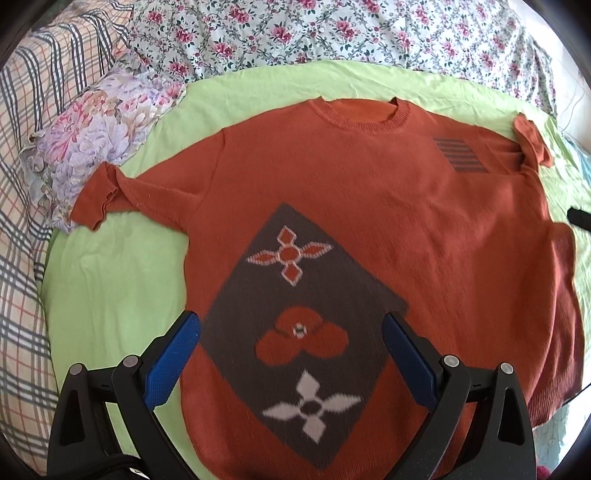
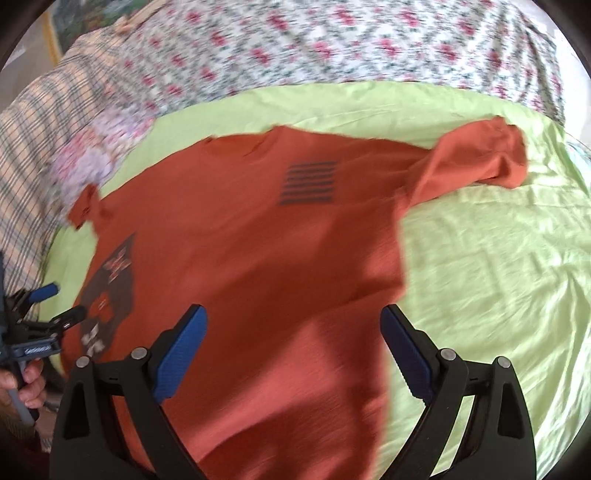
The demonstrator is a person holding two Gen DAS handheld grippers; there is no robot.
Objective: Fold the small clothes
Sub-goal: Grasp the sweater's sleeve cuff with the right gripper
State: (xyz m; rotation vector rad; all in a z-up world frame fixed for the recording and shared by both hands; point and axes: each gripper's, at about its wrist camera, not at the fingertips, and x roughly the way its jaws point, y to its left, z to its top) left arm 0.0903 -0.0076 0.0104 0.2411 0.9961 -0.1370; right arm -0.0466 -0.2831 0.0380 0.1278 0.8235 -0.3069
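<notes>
- Left wrist view is showing me the orange sweater (image 1: 332, 192) lying face up and spread flat on the green sheet (image 1: 110, 295), neckline away from me, both short sleeves out to the sides.
- I am holding the left gripper (image 1: 291, 354) above the grey diamond patch (image 1: 303, 325) near the hem, its blue fingers (image 1: 173, 362) wide apart and gripping nothing.
- I am holding the right gripper (image 2: 293, 350) over the sweater's other half, below the striped patch (image 2: 308, 182), fingers likewise spread and empty; that view is blurred.
- I judge no fold is made yet: I am only lining up for the first grasp.
- Next, I reckon each gripper needs to drop to an edge, a sleeve (image 2: 476, 162) or hem corner, and pinch just the cloth without catching the sheet under it.
- The floral bedding (image 1: 332, 33) beyond is crowding the far side, so I am planning folds toward the middle.
</notes>
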